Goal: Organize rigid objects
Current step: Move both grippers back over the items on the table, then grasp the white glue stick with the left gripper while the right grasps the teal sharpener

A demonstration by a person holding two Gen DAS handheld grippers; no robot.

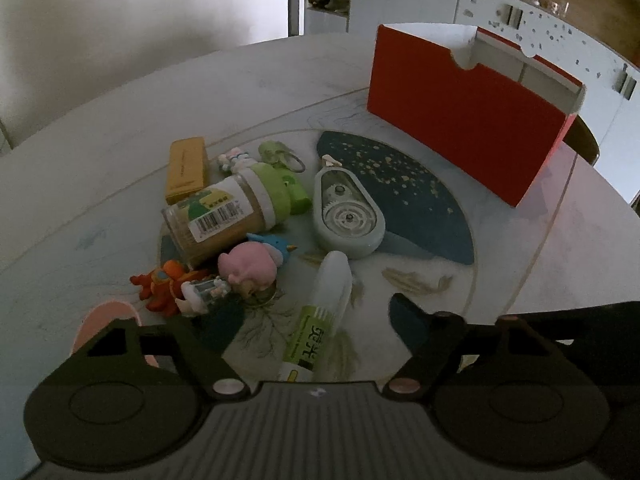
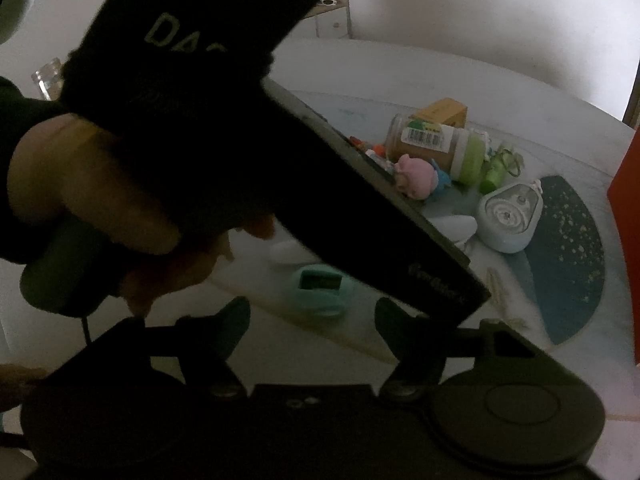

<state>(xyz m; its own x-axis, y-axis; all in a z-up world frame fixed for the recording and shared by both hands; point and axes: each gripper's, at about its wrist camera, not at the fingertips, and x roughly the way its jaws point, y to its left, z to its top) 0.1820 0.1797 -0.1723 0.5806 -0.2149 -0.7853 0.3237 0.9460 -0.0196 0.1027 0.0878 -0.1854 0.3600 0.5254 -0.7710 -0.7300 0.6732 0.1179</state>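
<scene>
- counter (image 1: 120, 128) carries everything; landmark = tape dispenser (image 1: 347, 216), lying flat mid-counter
- box (image 1: 468, 120): behind and right of the dispenser, standing upright, apart from it
- glue stick (image 1: 320, 320): just in front of the dispenser, lying down, cap end near it
- jar (image 1: 224, 216): left of the dispenser, on its side, lid end toward it
- block (image 1: 187, 170): left of the dispenser, behind the jar
- keyring charm (image 1: 280, 154): behind-left of the dispenser
- round-headed figure (image 1: 248, 270): front-left of the dispenser, just before the jar
- crab-like toy (image 1: 164, 286): farther left of that figure
- small screen gadget (image 2: 320, 286): in the right wrist view, in front of and left of the dispenser, well apart
</scene>
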